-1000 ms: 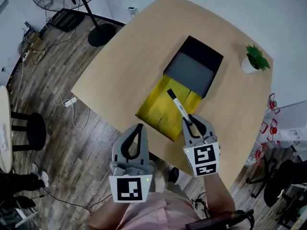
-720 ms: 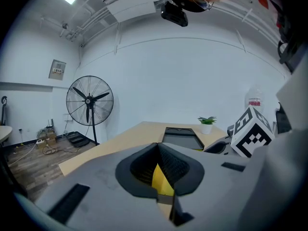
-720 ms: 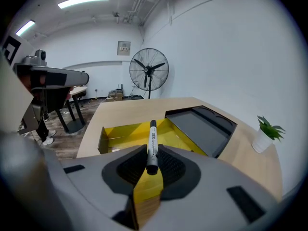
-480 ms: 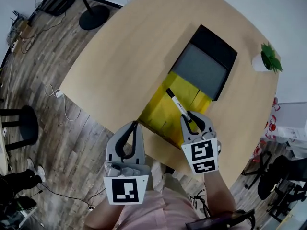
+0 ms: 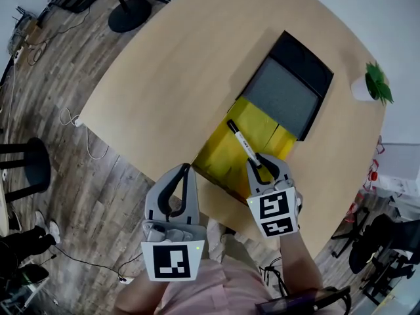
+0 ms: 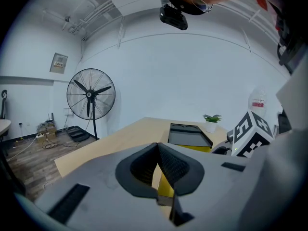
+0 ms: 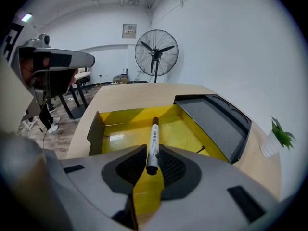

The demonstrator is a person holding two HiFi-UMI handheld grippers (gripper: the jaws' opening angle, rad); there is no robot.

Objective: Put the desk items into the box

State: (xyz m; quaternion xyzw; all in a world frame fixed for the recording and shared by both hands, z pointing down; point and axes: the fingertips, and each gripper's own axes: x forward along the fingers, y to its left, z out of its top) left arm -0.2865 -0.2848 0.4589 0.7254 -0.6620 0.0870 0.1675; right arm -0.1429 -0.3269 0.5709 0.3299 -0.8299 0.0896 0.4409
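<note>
The person stands at the near edge of a pale wooden table (image 5: 177,64), a gripper in each hand. The right gripper (image 5: 262,167) is pinching a marker (image 5: 243,143) by its back end. In the right gripper view the two ribbed pads (image 7: 171,166) clamp either side of the white barrel, and the marker (image 7: 154,138) sticks straight out ahead with its dark far tip over the open yellow box (image 7: 120,129). From the head view the pen hangs above the box's yellow floor, held clear of it as far as I can tell, with the right gripper (image 7: 153,149) just at the box's near wall. The yellow box (image 5: 216,156) lies near the table's front edge. Its dark lid (image 5: 285,90), lined in grey, lies open flat on the far side, touching the box. The left gripper (image 5: 186,174) is off to the left of the box, its tips about level with the table edge and most of its body over the plank floor (image 5: 65,195). In its own view the left gripper (image 6: 157,149) has its pads pressed together, face to face. A small potted plant (image 5: 375,84) sits on the far right of the table, well apart from the box, and a standing fan (image 6: 91,93) is by the wall beyond the table.
</note>
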